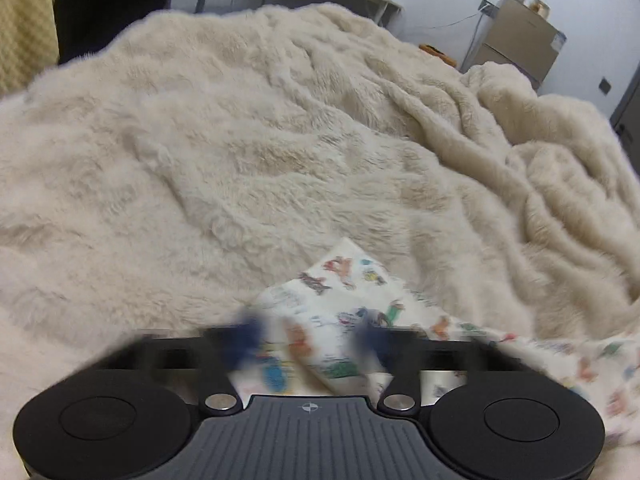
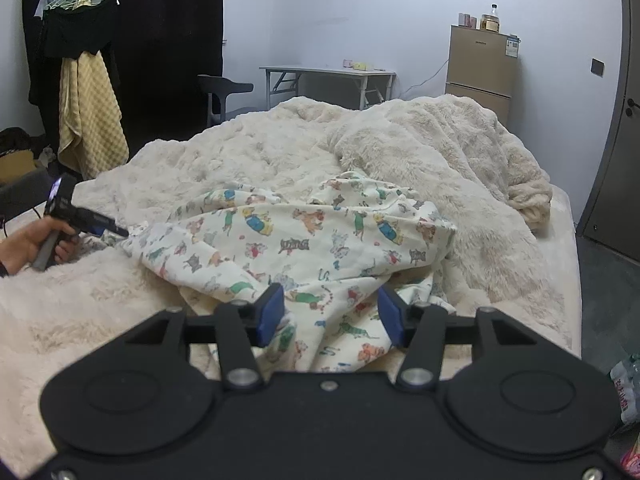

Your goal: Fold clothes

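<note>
A white garment with a colourful cartoon print (image 2: 304, 240) lies crumpled on the bed's fluffy cream blanket (image 2: 248, 152). My right gripper (image 2: 331, 318) is open, its blue pads over the garment's near edge with cloth between them. My left gripper (image 1: 308, 340) is open and blurred, with a corner of the printed garment (image 1: 340, 280) between and beyond its pads. In the right wrist view the left gripper (image 2: 120, 232) is held by a hand at the garment's left edge, touching the cloth.
A bunched-up part of the cream blanket (image 2: 460, 152) lies at the bed's far right. Beyond the bed stand a folding table (image 2: 328, 76), a chair (image 2: 224, 92), a brown cabinet (image 2: 480, 68) and hanging clothes (image 2: 84, 80). The bed's right edge drops to the floor (image 2: 600, 280).
</note>
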### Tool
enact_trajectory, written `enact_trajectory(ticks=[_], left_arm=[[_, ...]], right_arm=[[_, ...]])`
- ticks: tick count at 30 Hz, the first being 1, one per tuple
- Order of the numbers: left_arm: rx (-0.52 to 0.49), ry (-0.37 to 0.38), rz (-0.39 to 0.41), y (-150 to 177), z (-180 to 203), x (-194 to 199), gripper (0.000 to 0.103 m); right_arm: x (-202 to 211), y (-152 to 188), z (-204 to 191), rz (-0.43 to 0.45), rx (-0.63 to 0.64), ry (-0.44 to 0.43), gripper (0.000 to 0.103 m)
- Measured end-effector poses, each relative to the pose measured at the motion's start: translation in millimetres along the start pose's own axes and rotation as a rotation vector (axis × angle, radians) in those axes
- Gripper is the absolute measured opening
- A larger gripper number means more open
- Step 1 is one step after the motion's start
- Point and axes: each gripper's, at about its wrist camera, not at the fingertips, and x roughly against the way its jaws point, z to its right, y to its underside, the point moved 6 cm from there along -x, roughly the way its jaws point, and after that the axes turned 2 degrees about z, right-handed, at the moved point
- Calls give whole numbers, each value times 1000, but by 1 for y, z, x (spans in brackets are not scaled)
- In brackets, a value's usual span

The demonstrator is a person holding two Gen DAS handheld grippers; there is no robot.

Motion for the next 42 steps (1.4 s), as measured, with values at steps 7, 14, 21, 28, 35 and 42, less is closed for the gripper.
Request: enact_trajectory(ticks=[7, 14, 21, 28, 35, 42], left_arm=[[4, -218, 370, -79, -31, 80, 6], [94, -594, 591, -141, -107, 158, 6], [59, -613, 386, -104, -122, 120, 28], [-31, -293, 377, -86, -25, 100, 71], [-527, -48, 384, -52, 143, 105, 84], [-980, 362, 398, 28, 264, 155, 85]], right_arm=[[10, -6, 7, 18, 0, 17, 52], [19, -8, 15, 31, -8, 37, 52], [-2, 2, 3, -27, 42, 2, 56], [-25, 16, 10, -92, 37, 26, 59], [-35, 36, 22, -146, 40, 81, 61], [-37, 38, 20, -146, 58, 83, 66]])
